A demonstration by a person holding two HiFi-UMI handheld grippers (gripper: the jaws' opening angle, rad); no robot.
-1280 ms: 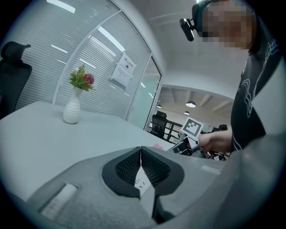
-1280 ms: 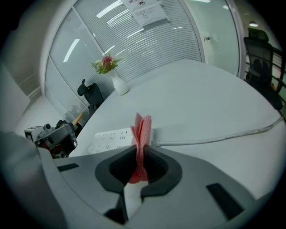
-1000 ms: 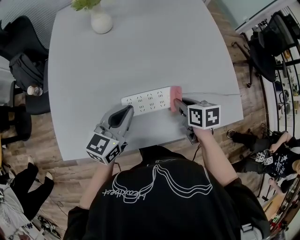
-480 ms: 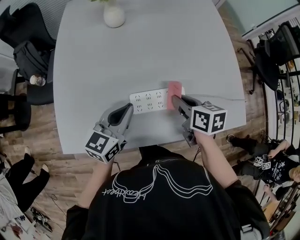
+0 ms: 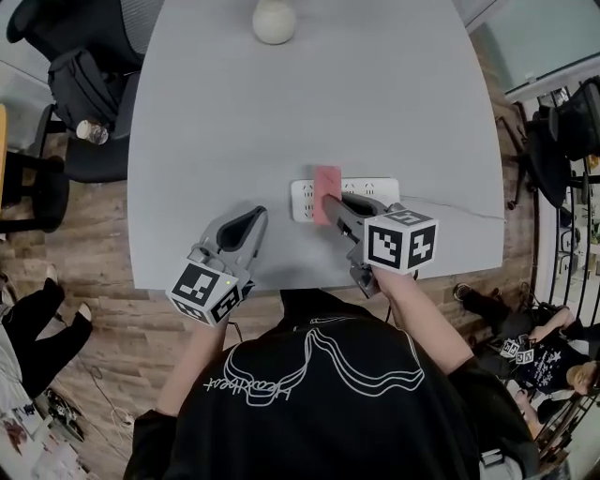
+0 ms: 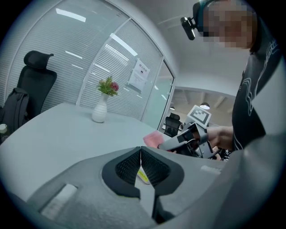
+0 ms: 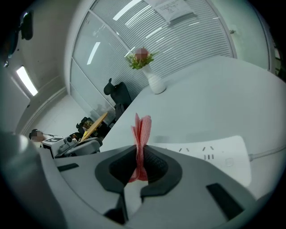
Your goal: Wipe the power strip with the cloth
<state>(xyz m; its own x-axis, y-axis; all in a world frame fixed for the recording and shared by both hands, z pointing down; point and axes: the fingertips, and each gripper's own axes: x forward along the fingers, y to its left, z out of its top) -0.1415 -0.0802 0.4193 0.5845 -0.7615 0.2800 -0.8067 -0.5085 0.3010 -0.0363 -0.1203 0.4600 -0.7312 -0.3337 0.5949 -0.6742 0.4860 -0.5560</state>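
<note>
You are in the middle of the wipe, by my reading. Your right gripper (image 5: 330, 201) has its jaws closed tight on the pink cloth (image 5: 326, 180), which stands up between them as a folded strip. In the head view the cloth lies across the white power strip (image 5: 371, 190), close to the strip's left end. A short bit of the strip shows to the left of the cloth and a longer stretch of sockets to the right. Nothing in the views tells which stretch is already clean, so expect to pass over both before you count the job done.

Your left gripper (image 5: 254, 218) hovers over the near part of the table, to the left of the strip and apart from it. Its jaws are pressed together with nothing between them, and it is not steadying the strip.

The strip lies near the front edge of a pale grey table (image 5: 281, 103), with its cable (image 5: 455, 208) running off to the right. A white vase (image 5: 274, 21) stands at the far edge. Around the table are wood flooring, a dark office chair (image 5: 89, 89) on the left and glass walls with blinds.
</note>
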